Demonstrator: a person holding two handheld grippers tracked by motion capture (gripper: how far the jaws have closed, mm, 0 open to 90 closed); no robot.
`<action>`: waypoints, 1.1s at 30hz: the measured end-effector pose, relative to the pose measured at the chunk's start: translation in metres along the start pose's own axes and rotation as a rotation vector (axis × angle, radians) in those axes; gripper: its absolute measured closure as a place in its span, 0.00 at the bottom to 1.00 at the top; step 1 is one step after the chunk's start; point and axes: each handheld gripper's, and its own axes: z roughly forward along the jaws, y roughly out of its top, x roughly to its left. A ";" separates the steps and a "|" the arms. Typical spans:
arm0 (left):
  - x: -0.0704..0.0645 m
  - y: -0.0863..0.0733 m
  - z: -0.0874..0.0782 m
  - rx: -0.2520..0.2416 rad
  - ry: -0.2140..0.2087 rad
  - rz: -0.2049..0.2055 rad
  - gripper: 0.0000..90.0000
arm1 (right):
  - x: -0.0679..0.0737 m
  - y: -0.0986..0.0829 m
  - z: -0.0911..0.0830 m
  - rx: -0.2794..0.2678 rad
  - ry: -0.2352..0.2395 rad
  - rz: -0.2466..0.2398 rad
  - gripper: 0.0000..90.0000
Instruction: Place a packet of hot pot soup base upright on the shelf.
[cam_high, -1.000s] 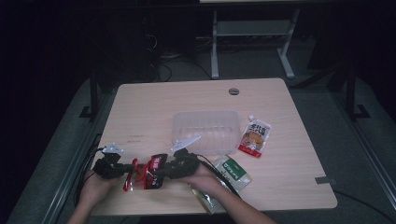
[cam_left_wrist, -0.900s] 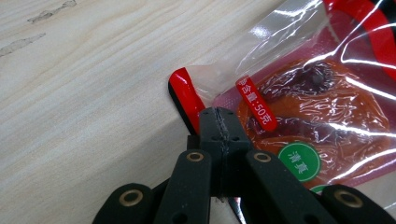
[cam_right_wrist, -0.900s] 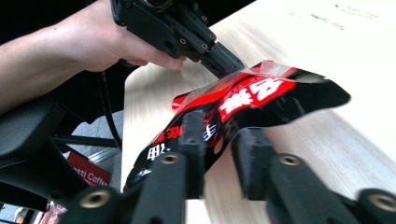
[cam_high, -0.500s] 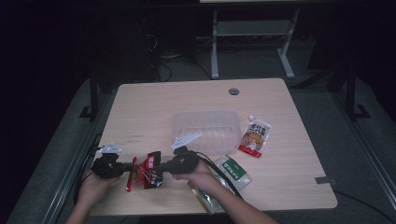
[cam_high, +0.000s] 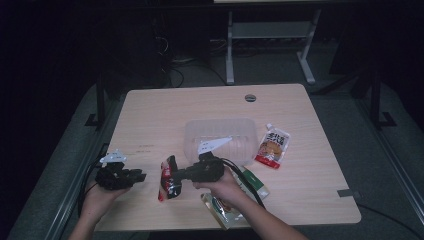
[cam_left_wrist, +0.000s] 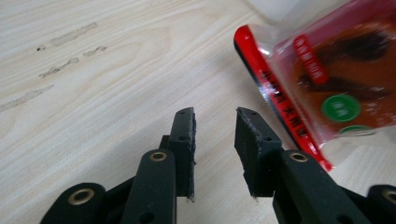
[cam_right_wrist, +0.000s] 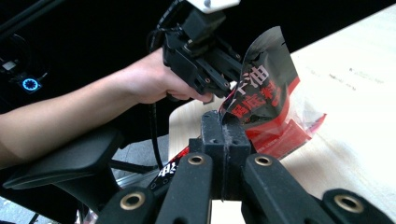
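**Lower left of frame: red pouch pinched by right gripper, left gripper off it**

Low and left of centre in the high view, the red snack pouch (cam_high: 169, 178) sits in the right gripper (cam_high: 176, 177), whose jaws are pressed together on the pouch's edge; the right gripper view shows the film (cam_right_wrist: 264, 100) bent up and over the jaw tips. Pouch looks lifted or tipped off the surface (cam_high: 200, 107), can't tell if its bottom edge touches. Left gripper (cam_high: 141, 176) is just beside the pouch, toward frame left, jaws parted a moderate gap and holding nothing; in the left gripper view the pouch (cam_left_wrist: 327, 79) lies to the upper right, apart from the jaws (cam_left_wrist: 215, 122).

Clear plastic tray (cam_high: 220, 127) sits just behind the right gripper, mid frame. Orange sauce packet (cam_high: 272, 145) lies right of the tray, green packet (cam_high: 253, 181) and another clear-wrapped packet (cam_high: 222, 210) by the right forearm.

Risks, as judged:
- Grip is on a thin slick edge, so the film could slide out if the pouch swings.
- Floppy pouch may catch the tray wall instead of dropping in.
- Left gripper is close; a bump could knock the pouch loose.
- Trailing cable (cam_high: 245, 177) could drag the green packet.
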 end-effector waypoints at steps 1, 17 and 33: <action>-0.001 0.000 0.000 0.001 -0.002 0.005 0.70 | 0.002 0.001 -0.006 -0.009 -0.001 -0.012 1.00; -0.032 -0.004 0.004 0.027 -0.035 0.020 0.47 | 0.014 0.010 -0.062 -0.090 -0.011 -0.030 1.00; -0.028 -0.012 0.014 0.065 -0.035 0.059 0.40 | 0.015 0.022 -0.111 -0.211 -0.057 -0.044 1.00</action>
